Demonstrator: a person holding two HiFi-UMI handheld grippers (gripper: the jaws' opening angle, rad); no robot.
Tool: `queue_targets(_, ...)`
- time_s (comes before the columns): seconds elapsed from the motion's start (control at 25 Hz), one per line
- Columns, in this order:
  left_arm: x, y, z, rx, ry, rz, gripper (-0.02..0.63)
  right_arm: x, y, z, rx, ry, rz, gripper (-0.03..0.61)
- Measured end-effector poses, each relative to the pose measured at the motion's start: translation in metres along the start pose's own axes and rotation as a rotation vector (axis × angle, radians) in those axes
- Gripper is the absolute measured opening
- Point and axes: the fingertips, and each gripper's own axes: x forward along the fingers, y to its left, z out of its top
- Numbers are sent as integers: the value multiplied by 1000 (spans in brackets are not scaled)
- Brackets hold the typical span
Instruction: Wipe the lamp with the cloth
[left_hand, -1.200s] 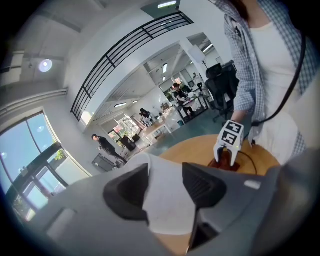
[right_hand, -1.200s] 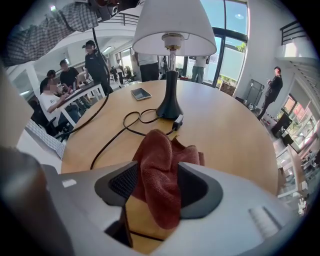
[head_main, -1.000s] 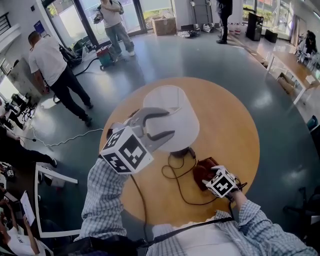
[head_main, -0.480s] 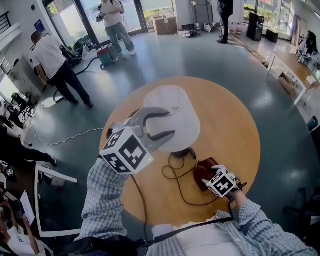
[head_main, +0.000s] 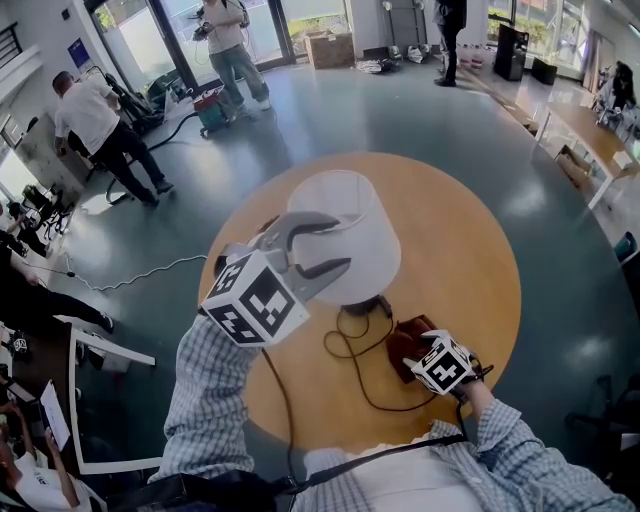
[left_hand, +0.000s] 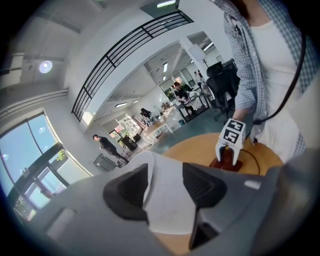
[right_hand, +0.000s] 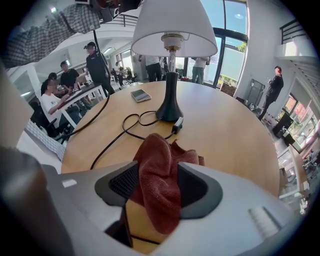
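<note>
Round wooden table (head_main: 465, 262) | lamp (head_main: 372, 228): white shade, dark stem | cloth (right_hand: 160, 172): rust-red, crumpled

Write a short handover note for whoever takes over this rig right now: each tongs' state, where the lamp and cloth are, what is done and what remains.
Left tongs: open, held up at the lampshade, which shows between the jaws; no grip.
Right tongs: shut on the cloth, low over the table, with part of the cloth lying on it.
Lamp: upright on the table, its cord looped beside the lamp base; the cloth is short of the base.
Done: cloth gripped.
Left: carry the cloth to the lamp and wipe it; the cloth is not touching it yet.
</note>
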Motion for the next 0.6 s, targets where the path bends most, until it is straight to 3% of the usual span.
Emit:
queue_targets(0.28, -4, 1, -1, -2, -9, 15, 215, 1, 0, 4, 3, -16, -8, 249)
queue_targets(0.6, -22, -10, 11, -44, -80, 74, 209, -16, -5, 23, 13, -89, -51, 235)
